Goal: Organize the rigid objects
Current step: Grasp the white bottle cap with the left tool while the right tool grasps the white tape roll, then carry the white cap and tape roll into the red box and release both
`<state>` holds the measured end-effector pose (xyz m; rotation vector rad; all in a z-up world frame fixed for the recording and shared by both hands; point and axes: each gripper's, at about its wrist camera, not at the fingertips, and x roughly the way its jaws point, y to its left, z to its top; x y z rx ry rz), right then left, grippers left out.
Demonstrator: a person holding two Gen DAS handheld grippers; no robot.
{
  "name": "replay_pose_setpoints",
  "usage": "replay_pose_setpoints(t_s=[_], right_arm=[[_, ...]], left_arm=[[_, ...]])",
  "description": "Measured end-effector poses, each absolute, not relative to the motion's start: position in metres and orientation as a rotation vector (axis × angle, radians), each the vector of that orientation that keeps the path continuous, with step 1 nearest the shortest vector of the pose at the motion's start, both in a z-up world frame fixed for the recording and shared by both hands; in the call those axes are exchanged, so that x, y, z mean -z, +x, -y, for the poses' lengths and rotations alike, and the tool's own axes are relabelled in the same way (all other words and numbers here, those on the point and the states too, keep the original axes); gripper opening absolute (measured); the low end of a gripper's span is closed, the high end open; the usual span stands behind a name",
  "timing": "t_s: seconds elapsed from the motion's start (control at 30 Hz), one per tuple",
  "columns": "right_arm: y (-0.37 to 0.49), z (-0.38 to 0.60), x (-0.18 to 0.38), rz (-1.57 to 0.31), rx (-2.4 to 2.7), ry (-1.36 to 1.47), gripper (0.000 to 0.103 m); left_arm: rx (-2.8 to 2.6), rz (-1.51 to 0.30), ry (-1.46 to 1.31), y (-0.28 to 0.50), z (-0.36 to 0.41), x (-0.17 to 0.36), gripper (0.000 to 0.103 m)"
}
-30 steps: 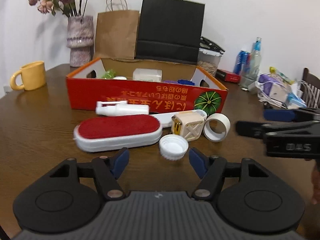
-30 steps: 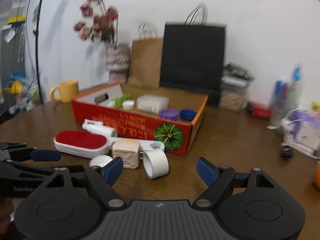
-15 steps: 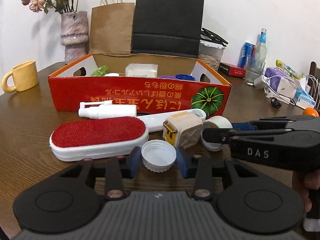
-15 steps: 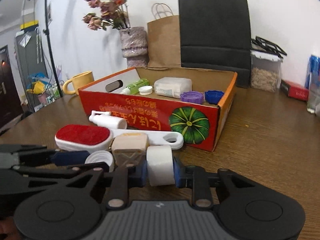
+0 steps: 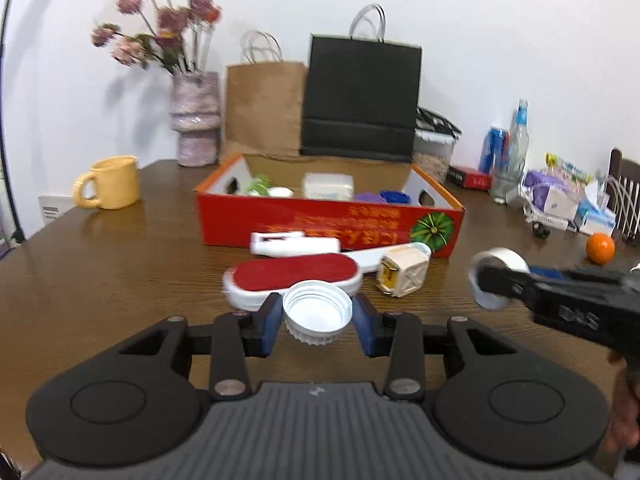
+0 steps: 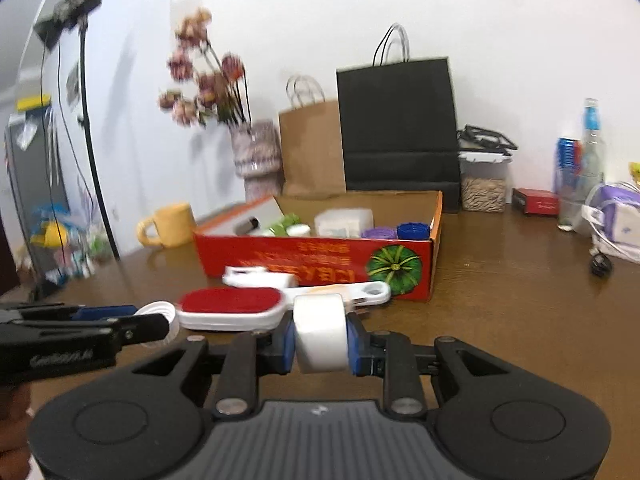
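Observation:
My left gripper (image 5: 318, 322) is shut on a white bottle cap (image 5: 317, 314) and holds it above the table. My right gripper (image 6: 320, 344) is shut on a white tape roll (image 6: 320, 332), also lifted; the roll shows in the left wrist view (image 5: 494, 278). A red cardboard box (image 5: 328, 226) with several small items stands behind. In front of it lie a red lint brush (image 5: 292, 278), a white spray bottle (image 5: 294, 244) and a beige cube-shaped plug (image 5: 404, 278).
A yellow mug (image 5: 110, 188) stands at the left, a vase of flowers (image 5: 196, 118) and two paper bags (image 5: 360, 100) behind the box. Bottles, packets and an orange (image 5: 600, 248) crowd the right side of the wooden table (image 5: 100, 260).
Both grippers have closed, the left on the cap and the right on the tape roll, and lifted them off the table.

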<state>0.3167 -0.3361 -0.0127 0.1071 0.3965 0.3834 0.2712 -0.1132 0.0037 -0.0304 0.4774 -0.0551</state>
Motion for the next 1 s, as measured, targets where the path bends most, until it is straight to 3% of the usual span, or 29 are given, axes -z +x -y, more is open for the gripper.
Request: replay_pose_setpoints(t_s=[0.27, 0.6, 0.83, 1.0], right_arm=[[0.216, 0.298, 0.015, -0.364, -0.264, 0.179, 0.025], [0.176, 0.247, 0.011, -0.355, -0.210, 0.103, 0.025], [0.188, 0.241, -0.006, -0.319, -0.227, 0.087, 0.025], [0.244, 0.257, -0.031, -0.283, -0.255, 0.082, 0.025]], left_arm=[[0.107, -0.421, -0.052, 0.207, 0.064, -0.023, 0.039], [0.150, -0.382, -0.099, 0.170, 0.015, -0.023, 0.039], [0.154, -0.352, -0.114, 0.190, 0.007, -0.030, 0.039], [0.209, -0.347, -0.109, 0.258, 0.011, -0.054, 0.039]])
